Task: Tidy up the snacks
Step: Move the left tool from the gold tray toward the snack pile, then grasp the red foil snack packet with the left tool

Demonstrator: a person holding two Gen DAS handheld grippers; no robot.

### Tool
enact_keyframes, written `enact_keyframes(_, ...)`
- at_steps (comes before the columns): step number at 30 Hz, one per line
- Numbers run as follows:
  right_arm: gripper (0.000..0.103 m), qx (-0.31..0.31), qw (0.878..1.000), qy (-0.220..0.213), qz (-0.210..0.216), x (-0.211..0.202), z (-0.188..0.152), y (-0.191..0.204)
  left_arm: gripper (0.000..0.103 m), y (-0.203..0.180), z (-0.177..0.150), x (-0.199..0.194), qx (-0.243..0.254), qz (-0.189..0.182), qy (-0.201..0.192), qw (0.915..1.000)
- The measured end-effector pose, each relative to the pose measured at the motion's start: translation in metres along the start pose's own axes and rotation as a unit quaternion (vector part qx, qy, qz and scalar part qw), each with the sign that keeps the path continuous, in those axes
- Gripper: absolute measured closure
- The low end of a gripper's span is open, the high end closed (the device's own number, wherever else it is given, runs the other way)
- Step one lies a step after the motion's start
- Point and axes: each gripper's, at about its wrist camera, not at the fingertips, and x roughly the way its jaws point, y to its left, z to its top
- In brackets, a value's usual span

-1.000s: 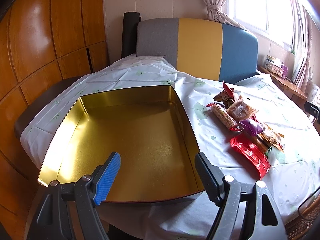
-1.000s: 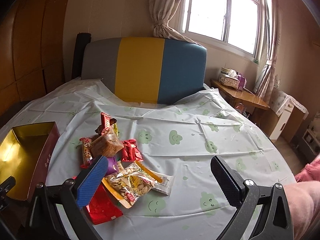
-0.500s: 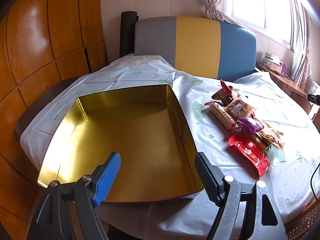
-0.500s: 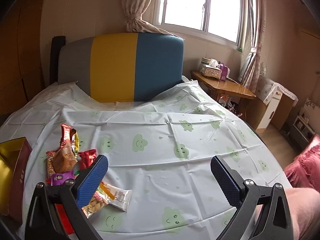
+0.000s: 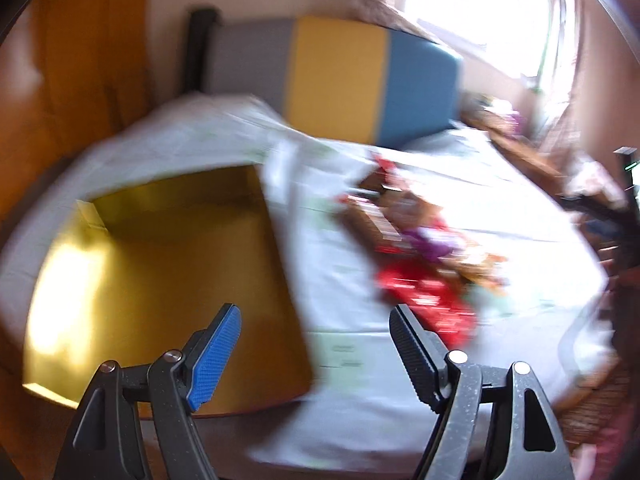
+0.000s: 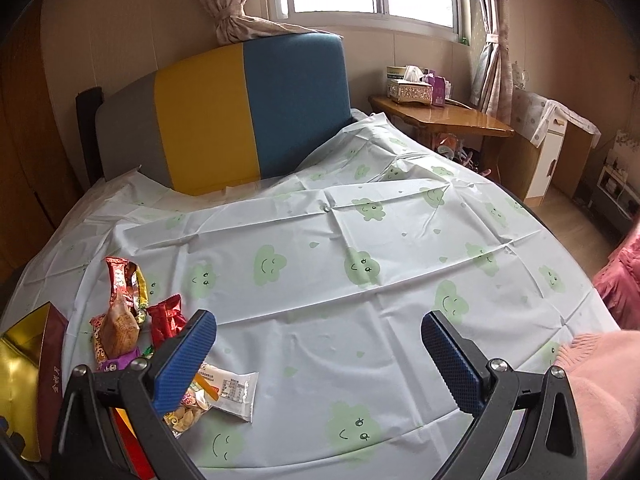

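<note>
The left gripper hovers with fingers apart over the gold tin's near corner; the right gripper gapes, empty, beside the snack pile on the table.

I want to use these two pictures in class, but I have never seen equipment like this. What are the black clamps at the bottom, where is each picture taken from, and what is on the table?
There is no robot here. A person holds a two-finger gripper in each hand, and each gripper carries a wide-angle camera looking forward along its fingers. The blurred picture comes from the left gripper, the sharp one from the right gripper. Both stand open and hold nothing.

On the table lies a white cloth printed with green smiling clouds. A pile of snacks in bright wrappers sits on it, with a white packet nearest the right gripper. Beside the pile stands an open gold box, which looks empty. The pink at the lower right is the person's sleeve.
</note>
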Motion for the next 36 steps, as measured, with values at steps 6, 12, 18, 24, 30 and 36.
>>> enact_keyframes(6,0.000,0.014,1.000,0.008,0.013,0.002,0.000,-0.003,0.035,-0.042,0.016,0.031,0.033,-0.063,0.041,0.9966)
enact_keyframes(12,0.000,0.000,1.000,0.009,0.024,0.001,-0.002,0.003,0.067,-0.068,0.012,0.074,0.044,-0.075,0.136,0.9869)
enact_keyframes(18,0.000,-0.009,0.999,0.005,0.030,-0.001,-0.001,0.007,0.056,-0.071,0.015,0.117,-0.040,-0.074,0.205,0.9753)
enact_keyframes(24,0.000,-0.013,0.999,0.018,0.040,0.003,-0.002,0.009,0.022,-0.064,0.017,0.148,-0.134,-0.063,0.231,0.9616)
enact_keyframes(30,0.000,-0.033,0.998,0.023,0.047,0.005,-0.005,0.017,0.018,-0.082,0.021,0.165,-0.116,-0.011,0.222,0.9680)
enact_keyframes(36,0.000,-0.042,0.998,0.027,0.046,0.006,-0.007,0.020,0.039,-0.100,0.014,0.160,-0.052,0.043,0.197,0.9781)
